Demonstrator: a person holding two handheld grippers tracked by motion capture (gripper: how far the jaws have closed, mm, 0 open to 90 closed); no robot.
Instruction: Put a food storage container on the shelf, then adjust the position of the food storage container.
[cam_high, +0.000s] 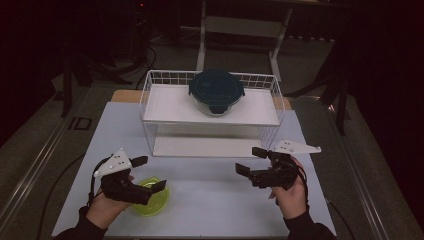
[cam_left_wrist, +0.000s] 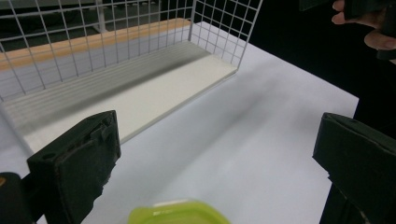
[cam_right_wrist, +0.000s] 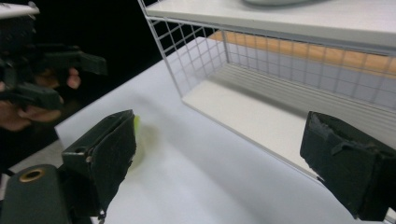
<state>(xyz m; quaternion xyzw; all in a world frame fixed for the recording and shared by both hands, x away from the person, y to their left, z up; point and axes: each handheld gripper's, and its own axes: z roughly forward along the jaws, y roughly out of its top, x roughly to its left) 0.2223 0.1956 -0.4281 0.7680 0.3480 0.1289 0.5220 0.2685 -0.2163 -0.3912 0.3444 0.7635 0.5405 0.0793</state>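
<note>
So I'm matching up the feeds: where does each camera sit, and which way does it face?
High view: above the person's side, facing forward and down on the wire shelf; both hands show.
Left gripper view: on the left claw, facing the shelf; its open jaws show.
Right gripper view: on the right claw, likewise.
All share the green lid.

We hold both grippers low and well apart, left gripper (cam_high: 151, 174) and right gripper (cam_high: 248, 161) each with jaws spread wide and empty, tips pointing inward toward each other, forearms entering from below.
</note>
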